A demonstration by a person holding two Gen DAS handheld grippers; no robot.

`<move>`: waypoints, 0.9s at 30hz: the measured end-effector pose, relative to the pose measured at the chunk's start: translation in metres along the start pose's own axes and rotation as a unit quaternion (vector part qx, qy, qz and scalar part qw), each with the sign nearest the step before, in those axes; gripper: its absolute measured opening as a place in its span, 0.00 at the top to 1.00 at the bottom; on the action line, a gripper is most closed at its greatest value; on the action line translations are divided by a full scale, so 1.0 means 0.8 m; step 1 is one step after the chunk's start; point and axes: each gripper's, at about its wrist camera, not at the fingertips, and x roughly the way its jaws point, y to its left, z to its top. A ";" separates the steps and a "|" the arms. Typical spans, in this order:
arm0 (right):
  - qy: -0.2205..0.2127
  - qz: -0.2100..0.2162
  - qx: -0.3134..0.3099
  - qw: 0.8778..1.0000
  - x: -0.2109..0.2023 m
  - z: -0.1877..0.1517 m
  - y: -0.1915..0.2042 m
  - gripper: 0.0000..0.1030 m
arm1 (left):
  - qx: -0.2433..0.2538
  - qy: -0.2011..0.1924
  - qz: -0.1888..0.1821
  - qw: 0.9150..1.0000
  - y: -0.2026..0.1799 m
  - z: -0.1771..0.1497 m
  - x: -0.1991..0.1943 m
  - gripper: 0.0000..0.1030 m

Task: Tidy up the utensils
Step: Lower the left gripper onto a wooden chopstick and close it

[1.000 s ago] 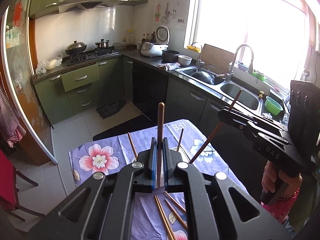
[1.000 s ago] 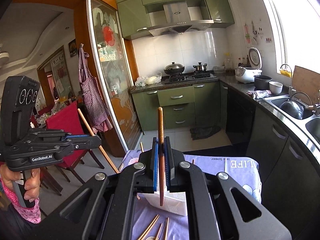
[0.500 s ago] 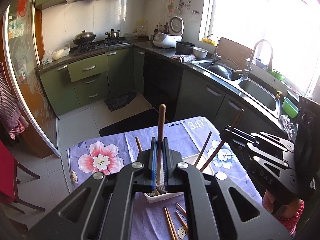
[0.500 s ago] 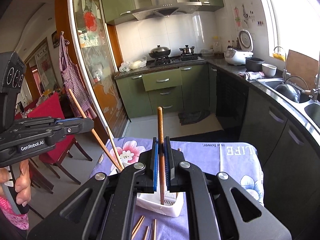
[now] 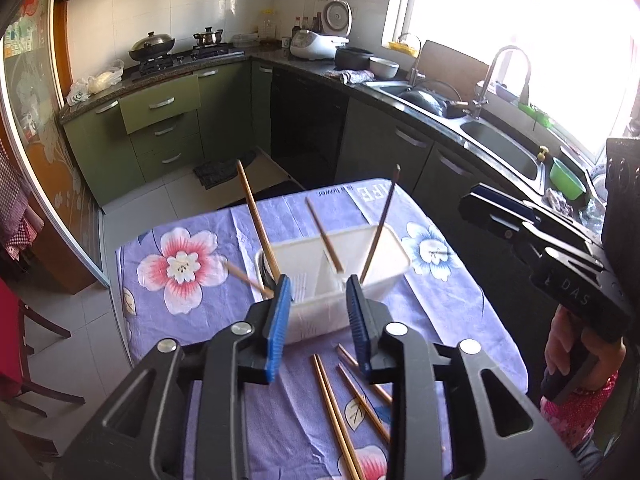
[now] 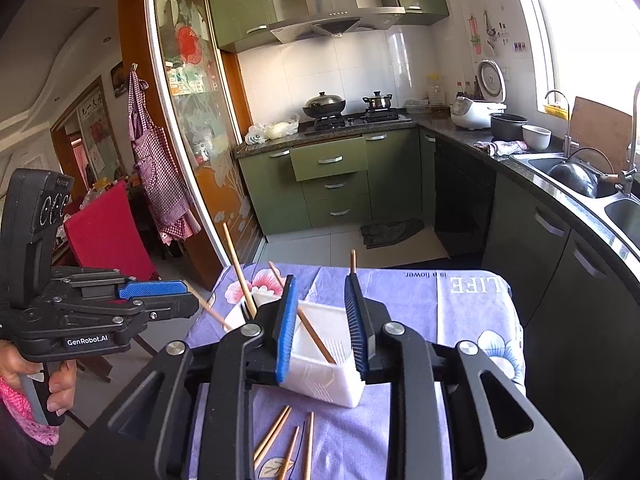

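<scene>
A kitchen with green cabinets surrounded a small desk covered in a purple flowered cloth. On the cloth stood a white plastic utensil holder, divided into compartments, with several chopsticks leaning out of it at different angles. A pale one leaned in the left compartment, another in the middle, and a dark one at the right. More loose chopsticks lay flat on the cloth in front of the holder.

The left wrist view looked down past the left gripper, whose blue-padded fingers were spread wide with nothing between them, just above the holder's near wall. It also showed the right gripper from the side, off to the right over the desk edge, and the sink under a bright window.

The right wrist view showed the right gripper with fingers likewise spread and empty above the holder. Only this view showed the left gripper from the side, a red chair and a checked apron by a glass door.
</scene>
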 end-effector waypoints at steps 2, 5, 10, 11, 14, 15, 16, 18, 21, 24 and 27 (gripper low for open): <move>0.020 -0.004 -0.004 1.000 -0.001 -0.031 -0.003 0.73 | 0.002 0.033 -0.005 0.999 -0.004 -0.030 0.017 0.62; 0.058 -0.015 0.001 0.998 0.007 -0.084 -0.011 0.73 | 0.001 0.088 -0.018 0.996 -0.007 -0.076 0.051 0.62; 0.108 -0.014 0.029 0.994 0.022 -0.154 -0.031 0.71 | -0.009 0.170 -0.005 0.985 -0.003 -0.129 0.125 0.67; 0.114 -0.014 0.034 0.993 0.024 -0.163 -0.035 0.71 | -0.010 0.183 -0.001 0.983 -0.003 -0.136 0.138 0.74; 0.124 -0.009 0.048 0.991 0.027 -0.183 -0.045 0.71 | -0.021 0.205 0.008 0.979 0.003 -0.152 0.166 0.77; 0.126 -0.007 0.052 0.991 0.027 -0.186 -0.047 0.71 | -0.021 0.206 0.013 0.978 0.003 -0.154 0.171 0.77; 0.127 -0.005 0.055 0.990 0.027 -0.190 -0.049 0.71 | -0.024 0.207 0.012 0.978 0.005 -0.156 0.174 0.77; 0.125 -0.002 0.062 0.990 0.027 -0.193 -0.053 0.67 | -0.028 0.211 0.001 0.977 0.005 -0.158 0.178 0.77; 0.125 0.002 0.069 0.990 0.027 -0.196 -0.056 0.66 | -0.024 0.213 0.009 0.977 0.003 -0.160 0.182 0.77; 0.127 0.007 0.073 0.989 0.028 -0.196 -0.055 0.66 | -0.020 0.218 0.017 0.976 -0.003 -0.159 0.185 0.77; 0.126 0.010 0.076 0.989 0.027 -0.196 -0.055 0.66 | -0.020 0.224 0.021 0.974 -0.004 -0.160 0.188 0.77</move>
